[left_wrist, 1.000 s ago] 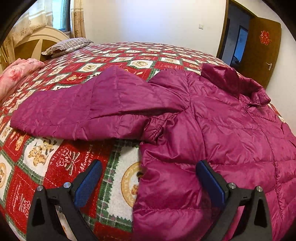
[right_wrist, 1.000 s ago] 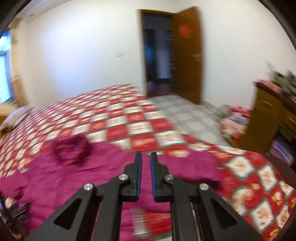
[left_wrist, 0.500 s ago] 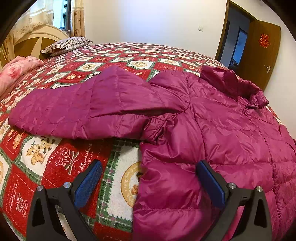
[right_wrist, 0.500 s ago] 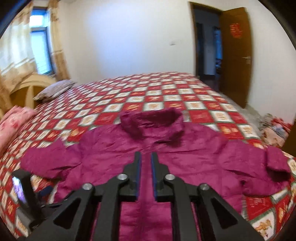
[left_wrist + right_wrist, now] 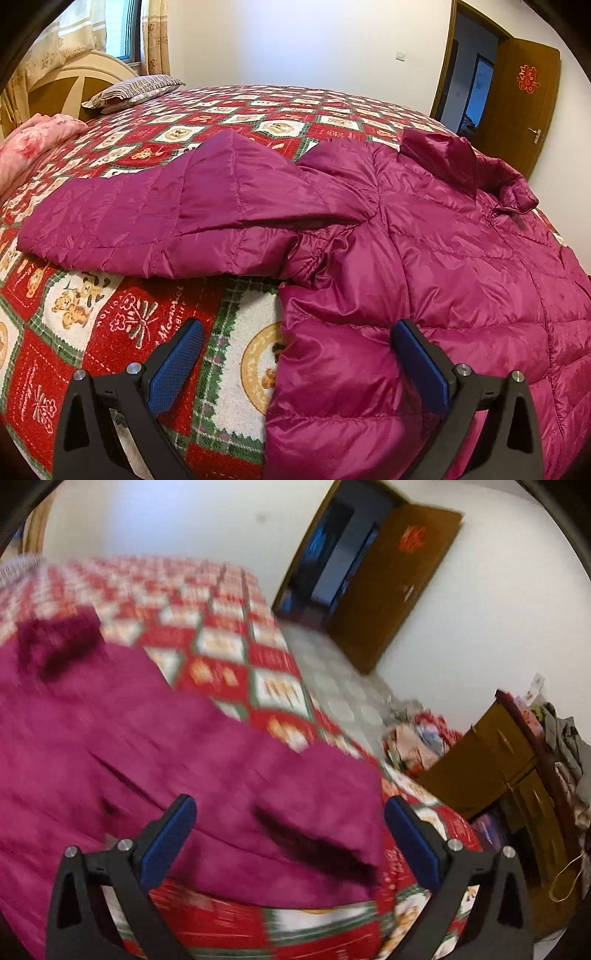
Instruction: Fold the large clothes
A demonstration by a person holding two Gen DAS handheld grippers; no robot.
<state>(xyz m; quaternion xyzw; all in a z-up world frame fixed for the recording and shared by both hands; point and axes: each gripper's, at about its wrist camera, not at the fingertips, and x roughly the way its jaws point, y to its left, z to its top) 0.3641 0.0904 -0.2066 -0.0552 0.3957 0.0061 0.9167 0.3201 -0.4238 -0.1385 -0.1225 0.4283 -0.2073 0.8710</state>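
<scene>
The magenta jacket (image 5: 461,266) lies spread on the bed (image 5: 92,332), no fold made yet (sleeves still out). The left tool (image 5: 297,363) gapes empty; the right tool (image 5: 290,836) is opening, gripping nothing.

magenta jacket (image 5: 424,236), red-green checked bedspread (image 5: 122,325)

A bed (image 5: 229,110) with a red checked cover (image 5: 110,332). On it lie a magenta jacket (image 5: 424,258), a striped pillow (image 5: 136,90) and a pink blanket (image 5: 33,142).
</scene>
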